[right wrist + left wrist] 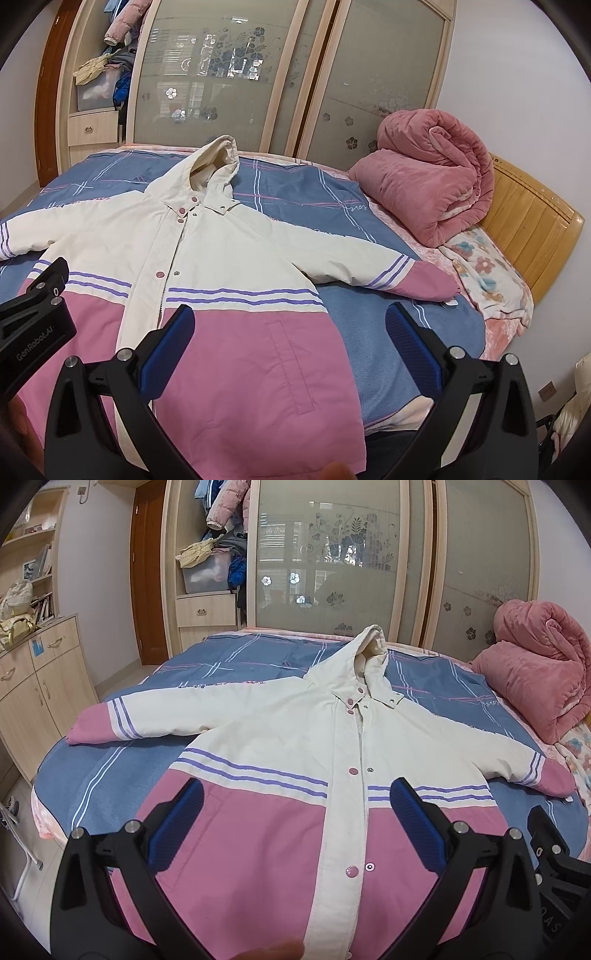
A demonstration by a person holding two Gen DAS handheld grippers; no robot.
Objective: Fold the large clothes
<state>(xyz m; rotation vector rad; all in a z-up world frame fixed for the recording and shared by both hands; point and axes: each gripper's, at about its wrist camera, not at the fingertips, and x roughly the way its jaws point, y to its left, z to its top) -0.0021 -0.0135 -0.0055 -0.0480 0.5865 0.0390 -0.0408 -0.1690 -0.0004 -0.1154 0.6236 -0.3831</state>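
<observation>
A cream and pink hooded jacket [280, 734] lies face up on the bed, sleeves spread out to both sides, front snapped shut, hood pointing at the wardrobe. In the right wrist view the jacket [236, 258] fills the left half. My left gripper [295, 794] hovers open above the pink lower front, holding nothing. My right gripper [290, 314] hovers open over the jacket's right hem and the blanket beside it, also holding nothing. The left gripper's body [33, 314] shows at the left edge of the right wrist view.
The bed carries a blue plaid blanket [110, 775]. A rolled pink quilt [424, 184] sits at the head end by a wooden headboard [528, 225]. A sliding-door wardrobe [332, 561] stands behind the bed, and a low cabinet [33, 683] stands to the left.
</observation>
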